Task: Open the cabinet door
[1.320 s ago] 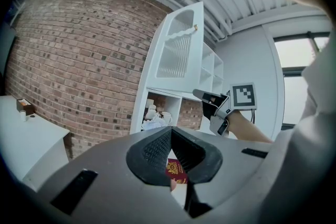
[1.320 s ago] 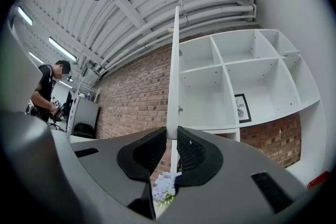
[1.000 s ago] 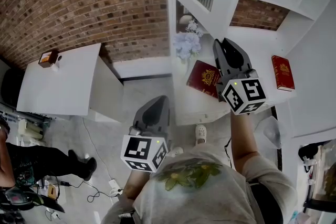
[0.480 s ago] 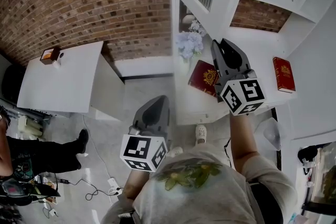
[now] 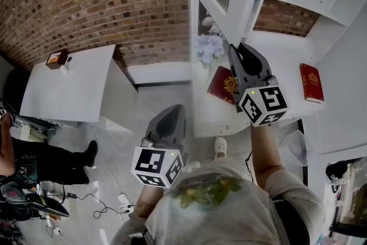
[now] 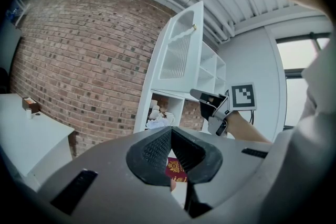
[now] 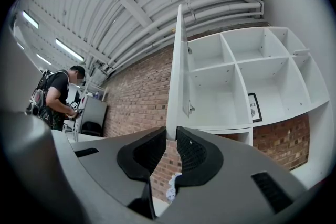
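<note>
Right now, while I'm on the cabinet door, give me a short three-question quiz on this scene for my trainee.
1. True or false: the right gripper is clamped on the lower edge of the open cabinet door.
2. How many red books lie on the white counter in the head view? A) one B) two C) three
3. Fill in: the left gripper, jaws together, holds ____.
Key: 1 true; 2 B; 3 nothing.
</note>
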A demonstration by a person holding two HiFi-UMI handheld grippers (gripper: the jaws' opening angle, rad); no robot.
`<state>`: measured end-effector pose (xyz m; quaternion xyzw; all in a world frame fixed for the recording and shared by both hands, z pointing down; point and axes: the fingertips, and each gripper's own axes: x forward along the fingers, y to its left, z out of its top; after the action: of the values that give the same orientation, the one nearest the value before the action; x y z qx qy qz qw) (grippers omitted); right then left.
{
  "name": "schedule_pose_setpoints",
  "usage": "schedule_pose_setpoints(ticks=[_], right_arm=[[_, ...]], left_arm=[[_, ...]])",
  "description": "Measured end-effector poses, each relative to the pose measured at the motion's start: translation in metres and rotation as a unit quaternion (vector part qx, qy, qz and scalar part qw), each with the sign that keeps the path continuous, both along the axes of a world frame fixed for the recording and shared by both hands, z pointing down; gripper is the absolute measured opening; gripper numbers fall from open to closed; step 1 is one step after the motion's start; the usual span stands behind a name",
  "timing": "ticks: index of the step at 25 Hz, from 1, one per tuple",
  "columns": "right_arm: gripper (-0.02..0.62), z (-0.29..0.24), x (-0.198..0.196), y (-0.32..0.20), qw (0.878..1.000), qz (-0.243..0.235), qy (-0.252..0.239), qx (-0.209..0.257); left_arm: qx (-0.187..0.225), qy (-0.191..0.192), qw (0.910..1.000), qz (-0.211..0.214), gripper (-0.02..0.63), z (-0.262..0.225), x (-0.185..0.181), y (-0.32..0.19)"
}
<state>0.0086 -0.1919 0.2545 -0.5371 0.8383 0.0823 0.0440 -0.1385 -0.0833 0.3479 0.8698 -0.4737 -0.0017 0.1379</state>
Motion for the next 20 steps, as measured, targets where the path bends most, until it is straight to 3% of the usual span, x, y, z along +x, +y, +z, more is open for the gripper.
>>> schedule_pose_setpoints(ticks=[20], right_arm=[[0.072, -0.001, -0.024, 0.007, 1.000, -0.014, 0.003, 0.002]], left_arm=[[0.004, 0.000, 0.9997, -0.023, 0.009, 0.001, -0.021, 0.016]])
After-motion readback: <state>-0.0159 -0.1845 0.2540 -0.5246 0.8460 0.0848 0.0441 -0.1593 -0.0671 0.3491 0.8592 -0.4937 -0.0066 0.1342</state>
